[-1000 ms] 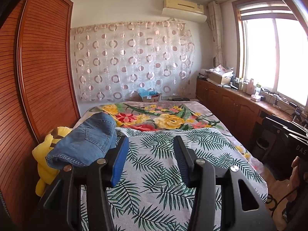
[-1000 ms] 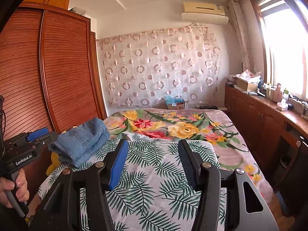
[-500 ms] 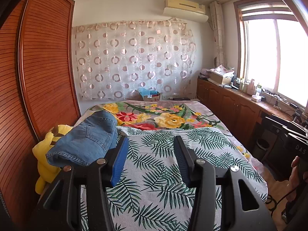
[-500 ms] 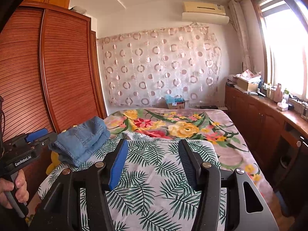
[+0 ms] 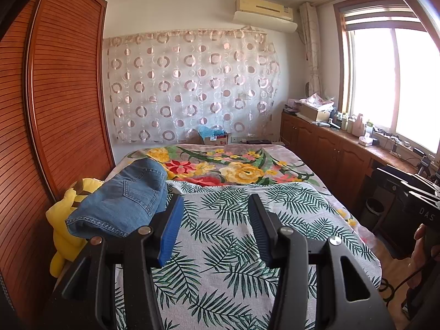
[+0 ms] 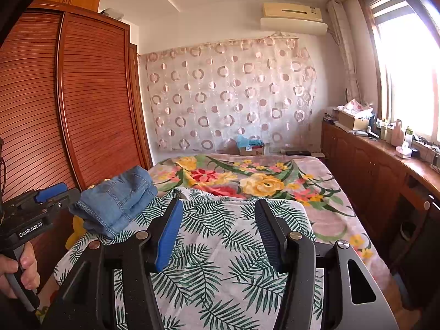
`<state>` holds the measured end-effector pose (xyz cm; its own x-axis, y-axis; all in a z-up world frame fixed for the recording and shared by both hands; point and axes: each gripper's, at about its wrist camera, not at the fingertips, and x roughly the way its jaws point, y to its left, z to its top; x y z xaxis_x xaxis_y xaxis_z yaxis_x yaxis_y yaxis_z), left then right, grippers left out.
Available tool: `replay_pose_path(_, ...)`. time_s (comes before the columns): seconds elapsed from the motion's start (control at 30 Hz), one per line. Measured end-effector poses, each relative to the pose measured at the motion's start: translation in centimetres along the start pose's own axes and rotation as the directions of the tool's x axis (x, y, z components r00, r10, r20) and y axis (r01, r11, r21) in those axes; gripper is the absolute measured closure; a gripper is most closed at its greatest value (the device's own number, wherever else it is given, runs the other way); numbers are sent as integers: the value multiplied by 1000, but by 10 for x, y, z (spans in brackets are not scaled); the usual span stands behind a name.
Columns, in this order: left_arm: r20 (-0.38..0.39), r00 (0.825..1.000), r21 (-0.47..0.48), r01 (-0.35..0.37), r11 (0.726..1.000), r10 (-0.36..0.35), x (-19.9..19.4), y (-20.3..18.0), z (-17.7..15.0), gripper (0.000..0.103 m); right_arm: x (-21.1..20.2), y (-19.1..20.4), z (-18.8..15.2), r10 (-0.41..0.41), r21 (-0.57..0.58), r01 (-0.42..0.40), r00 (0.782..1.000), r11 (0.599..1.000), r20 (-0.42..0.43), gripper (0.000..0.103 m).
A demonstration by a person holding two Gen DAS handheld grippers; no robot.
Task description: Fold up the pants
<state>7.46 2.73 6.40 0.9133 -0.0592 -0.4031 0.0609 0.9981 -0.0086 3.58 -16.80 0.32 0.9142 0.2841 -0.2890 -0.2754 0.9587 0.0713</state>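
- Two grippers are held above the near end of the bed (image 5: 275, 192), both pointing toward the far curtain (image 5: 189, 88).
- Left gripper (image 5: 214, 228): fingers spread wide, blue pads (image 5: 170, 233) facing each other, nothing between them; palm-leaf sheet (image 5: 228, 242) shows through the gap.
- Right gripper (image 6: 217, 233): fingers likewise spread, pinching nothing, above the same sheet (image 6: 220, 247).
- Pants (image 5: 123, 200): blue denim, folded into a thick stack, lying on the bed's left edge near the wardrobe (image 5: 55, 110); seen from the right wrist (image 6: 118, 200), they sit just beyond the left gripper's body (image 6: 30, 220), apart from its fingers.
- Yellow plush (image 5: 66, 220): wedged between bed and wardrobe, partly under the pants.
- Floral blanket (image 5: 233, 165): covers the far half of the bed; the sheet overlaps its near edge.
- Left hand (image 6: 22, 269): wrapped around the left gripper's handle.
- Cabinets (image 6: 371, 170) run under the window (image 6: 407, 77) on the right; an air conditioner (image 5: 264, 11) hangs above the curtain.
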Motion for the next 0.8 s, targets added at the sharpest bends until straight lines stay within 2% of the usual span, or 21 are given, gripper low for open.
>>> replay_pose_path(0.8, -3, 1000, -3, 1, 1000, -1, -1, 1, -1, 53, -3, 0, 4, 3, 0, -3, 1000, 1000, 2, 47)
